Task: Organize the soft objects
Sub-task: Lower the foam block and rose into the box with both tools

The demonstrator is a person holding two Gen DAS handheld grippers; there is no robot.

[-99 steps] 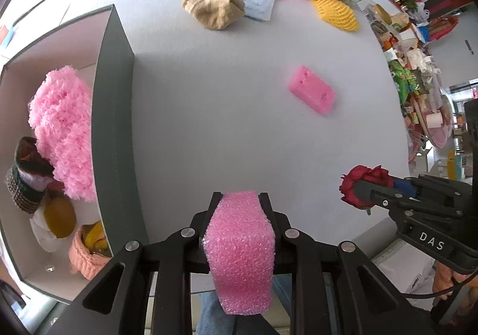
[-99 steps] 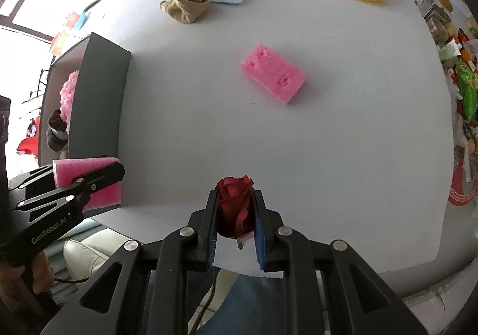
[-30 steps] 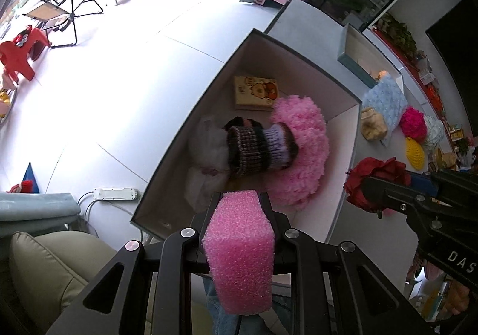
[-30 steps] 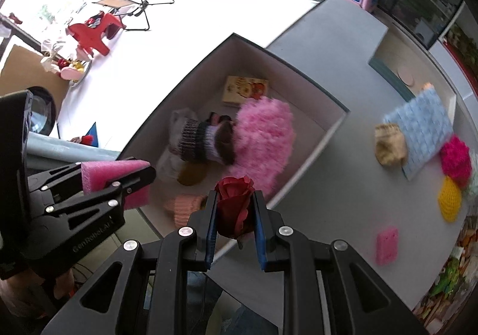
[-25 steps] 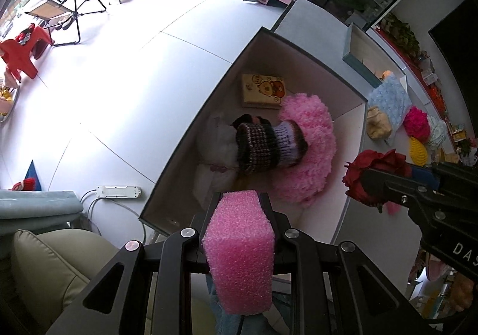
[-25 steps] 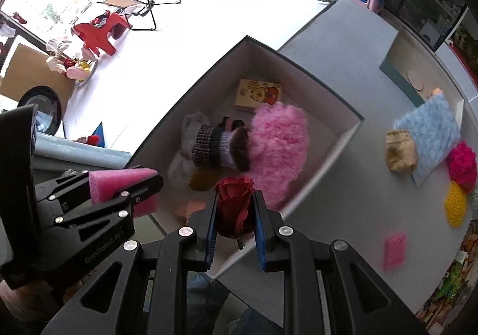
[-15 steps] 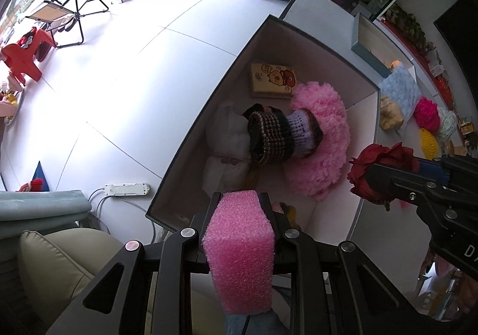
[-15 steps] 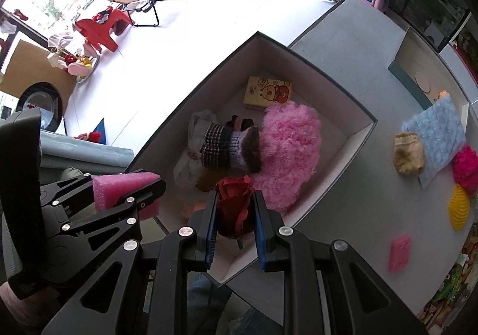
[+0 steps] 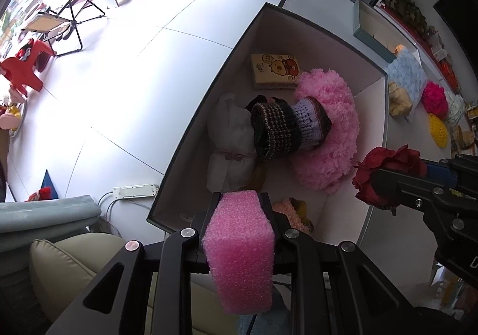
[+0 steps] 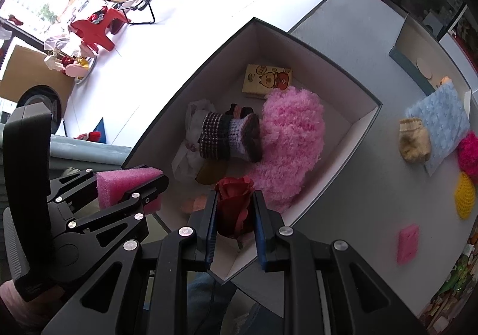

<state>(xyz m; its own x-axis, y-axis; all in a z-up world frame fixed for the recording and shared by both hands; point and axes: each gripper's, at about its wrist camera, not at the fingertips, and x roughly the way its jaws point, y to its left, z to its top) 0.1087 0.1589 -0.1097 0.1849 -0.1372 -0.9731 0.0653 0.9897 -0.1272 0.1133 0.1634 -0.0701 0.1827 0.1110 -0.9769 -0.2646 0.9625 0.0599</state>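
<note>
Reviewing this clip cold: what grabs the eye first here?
Both grippers are loaded above the open box: the left gripper clamps a pink sponge, the right gripper a red fabric rose. Inside the box, a fluffy pink cushion lies partly under a striped knit hat.

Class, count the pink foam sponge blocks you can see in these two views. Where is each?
2. One pink foam sponge block is clamped in the left tool; the other lies on the grey table. More could be hidden.
</note>
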